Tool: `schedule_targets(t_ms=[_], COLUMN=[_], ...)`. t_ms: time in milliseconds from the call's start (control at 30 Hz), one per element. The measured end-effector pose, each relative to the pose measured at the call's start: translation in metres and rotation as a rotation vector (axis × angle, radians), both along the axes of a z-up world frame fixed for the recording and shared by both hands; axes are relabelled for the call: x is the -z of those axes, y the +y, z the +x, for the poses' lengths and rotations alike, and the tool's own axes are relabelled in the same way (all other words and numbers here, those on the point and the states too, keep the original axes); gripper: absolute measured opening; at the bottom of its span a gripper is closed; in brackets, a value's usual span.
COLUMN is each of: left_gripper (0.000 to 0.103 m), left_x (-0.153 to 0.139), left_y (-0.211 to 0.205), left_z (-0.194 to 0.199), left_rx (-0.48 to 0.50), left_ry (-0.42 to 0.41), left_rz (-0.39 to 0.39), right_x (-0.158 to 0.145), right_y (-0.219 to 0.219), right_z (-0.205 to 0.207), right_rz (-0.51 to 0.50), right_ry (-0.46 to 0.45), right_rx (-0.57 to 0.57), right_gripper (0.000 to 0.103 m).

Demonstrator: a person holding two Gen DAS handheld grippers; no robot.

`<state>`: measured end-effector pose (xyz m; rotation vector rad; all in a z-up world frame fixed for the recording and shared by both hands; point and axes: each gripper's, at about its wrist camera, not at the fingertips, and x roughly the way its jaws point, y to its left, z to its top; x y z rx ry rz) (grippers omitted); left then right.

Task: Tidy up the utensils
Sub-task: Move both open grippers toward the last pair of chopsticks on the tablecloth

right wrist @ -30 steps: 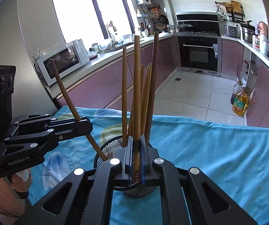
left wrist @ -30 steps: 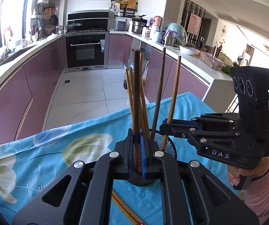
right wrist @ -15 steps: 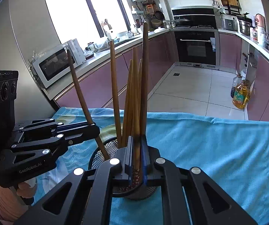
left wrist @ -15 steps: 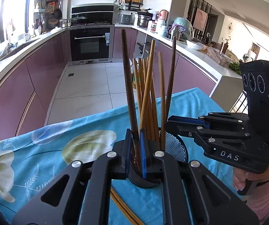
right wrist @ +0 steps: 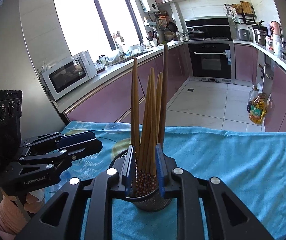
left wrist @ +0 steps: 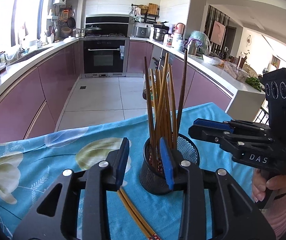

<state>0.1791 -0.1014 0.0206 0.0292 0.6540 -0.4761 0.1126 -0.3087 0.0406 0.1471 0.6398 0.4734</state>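
Both grippers, left gripper (left wrist: 144, 165) and right gripper (right wrist: 144, 170), have just been opening, jaws narrowly parted, holding nothing. Their chopsticks (left wrist: 163, 108) now stand loose in the mesh cup (left wrist: 187, 154); I still see a pair (left wrist: 135, 214) lying before the mesh cup.

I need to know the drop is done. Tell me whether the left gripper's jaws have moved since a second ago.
Yes. The left gripper was clamped on a chopstick; its jaws have just been opening and now stand apart, one on each side of the mesh cup's near rim, gripping nothing.

You have a bundle of brown chopsticks (left wrist: 164, 108) standing upright, fanned out, in the black mesh cup (left wrist: 187, 154) on the bench; two loose chopsticks (left wrist: 135, 214) lie flat beside it, near your edge.
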Motion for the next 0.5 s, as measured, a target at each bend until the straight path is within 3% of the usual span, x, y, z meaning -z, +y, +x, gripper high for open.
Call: schedule_targets(t_ms=[233,500], left_gripper=[0.044,0.046], left_x=[0.004,0.037], left_y=[0.031,0.063], left_z=[-0.032,-0.053], left_rx=[-0.067,-0.119], left_ry=[-0.029,0.058], left_rz=[-0.022,-0.039], right_x=[0.000,0.065], right_y=[0.015,0.060], right_z=[-0.043,-0.055], right_rz=[0.000,-0.073], right_ry=[-0.053,0.134], right_rx=[-0.111,-0.212], right_gripper=[0.030,0.030])
